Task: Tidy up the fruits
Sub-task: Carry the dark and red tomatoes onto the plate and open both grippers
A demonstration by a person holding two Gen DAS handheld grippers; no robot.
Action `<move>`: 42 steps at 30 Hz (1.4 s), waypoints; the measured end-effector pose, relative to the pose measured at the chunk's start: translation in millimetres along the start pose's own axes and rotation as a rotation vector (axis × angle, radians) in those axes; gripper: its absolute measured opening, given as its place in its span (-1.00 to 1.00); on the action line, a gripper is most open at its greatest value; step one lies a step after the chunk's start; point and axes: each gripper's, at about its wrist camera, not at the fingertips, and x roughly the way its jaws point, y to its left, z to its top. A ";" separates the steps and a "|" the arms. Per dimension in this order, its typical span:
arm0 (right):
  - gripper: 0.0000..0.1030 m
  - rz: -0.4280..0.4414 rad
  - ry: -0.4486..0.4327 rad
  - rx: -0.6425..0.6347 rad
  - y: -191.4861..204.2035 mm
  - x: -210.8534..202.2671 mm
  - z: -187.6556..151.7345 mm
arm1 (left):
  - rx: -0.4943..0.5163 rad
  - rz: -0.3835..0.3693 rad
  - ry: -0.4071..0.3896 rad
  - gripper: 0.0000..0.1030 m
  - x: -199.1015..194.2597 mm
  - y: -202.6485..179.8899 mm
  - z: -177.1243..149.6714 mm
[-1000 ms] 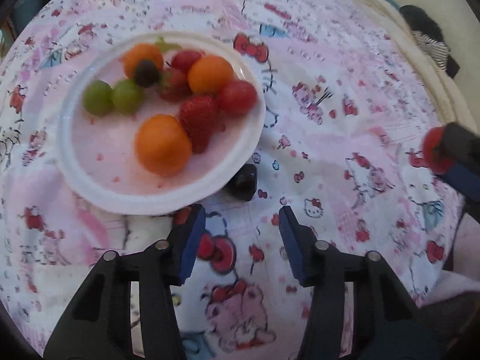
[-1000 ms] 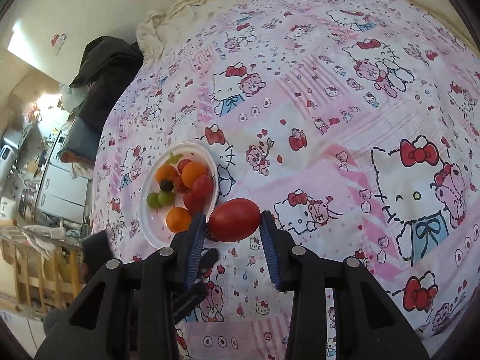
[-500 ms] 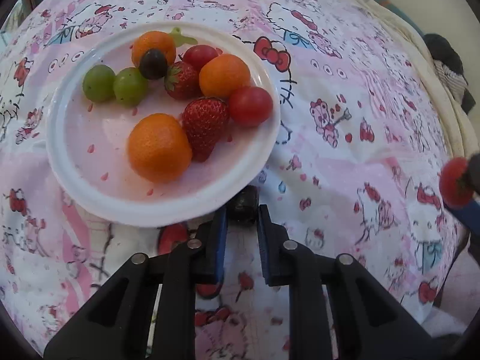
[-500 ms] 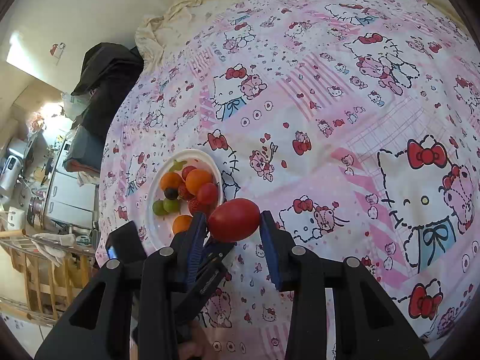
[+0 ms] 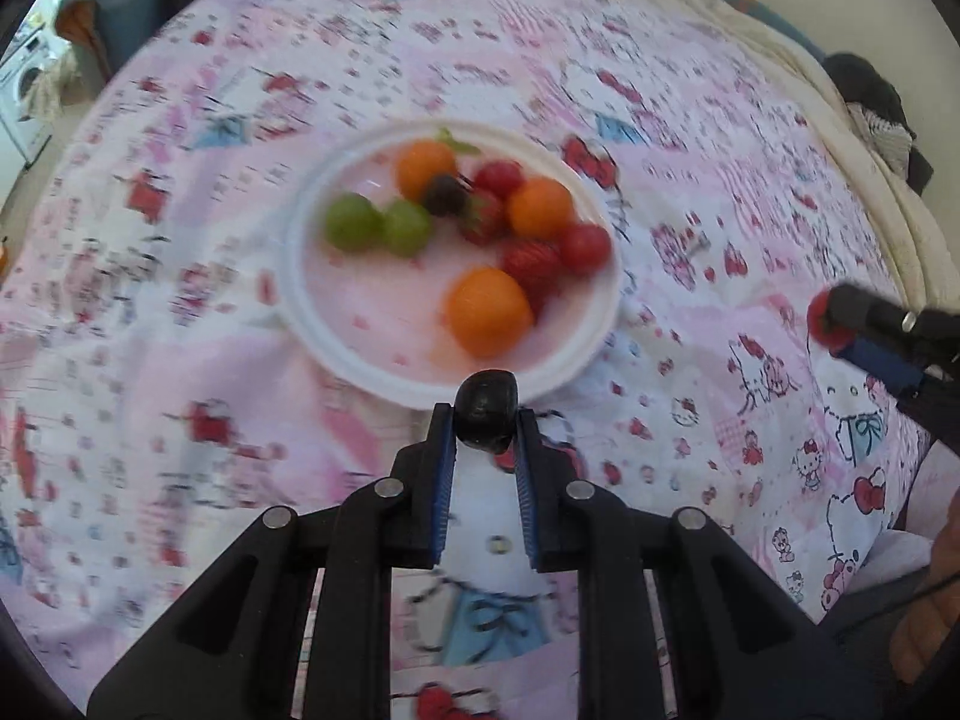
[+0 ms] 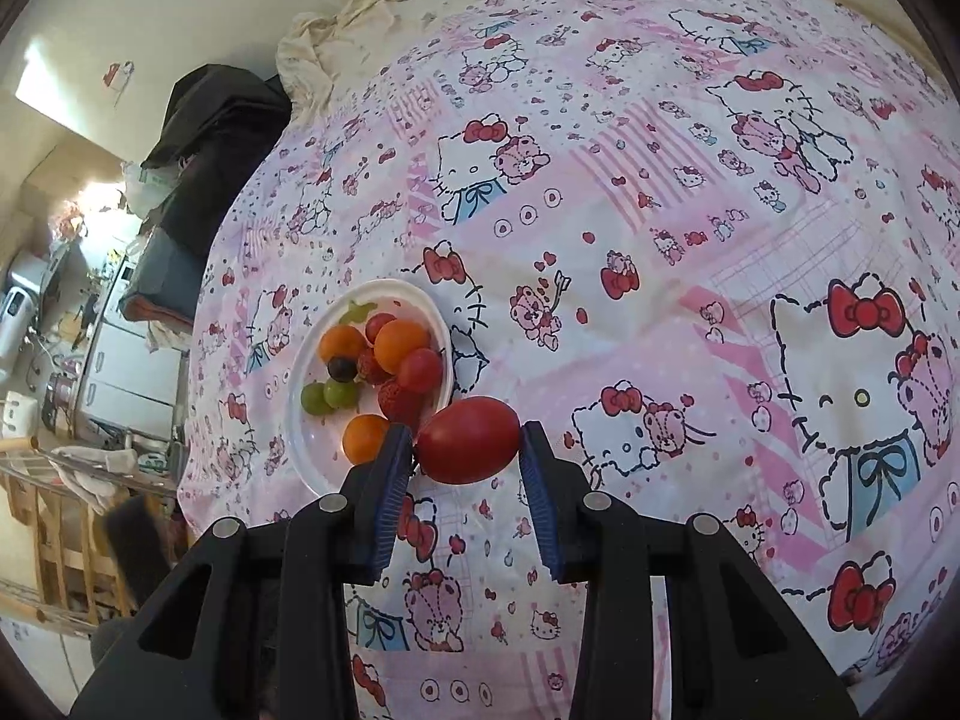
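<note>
- Two fruits were held clear of the printed pink-and-white bedspread point(image 6: 630, 192), one in each gripper, and neither had yet been set on the round white plastic plate point(image 5: 312, 324).
- A small dark, near-black grape point(image 5: 486, 411) was pinched at the very tips of the left gripper point(image 5: 485, 420); the blue pads were drawn narrow and pressed on its two sides, with the plate's rim just beyond at twelve o'clock.
- The grape was judged light, smooth-skinned and soft: easily squirted out of a tip grip and easily split if squeezed harder, so a hold across its middle seemed safest.
- A glossy red oval tomato point(image 6: 469, 439) was clamped across its long axis by the right gripper point(image 6: 468, 450), the jaws standing moderately apart on its two ends.
- The tomato was judged heavier, slick and bruisable; the ends gave the pads little flat surface.
- In the right wrist view the plate lay at about ten o'clock from the tomato, already loaded with oranges, green grapes, strawberries and small tomatoes.
- Bare plate was seen mainly at its nearer side.
</note>
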 end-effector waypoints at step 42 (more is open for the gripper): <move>-0.25 0.055 0.140 -0.214 86.9 103.6 30.8 | 0.135 0.052 -0.095 -0.69 -5.6 53.1 77.7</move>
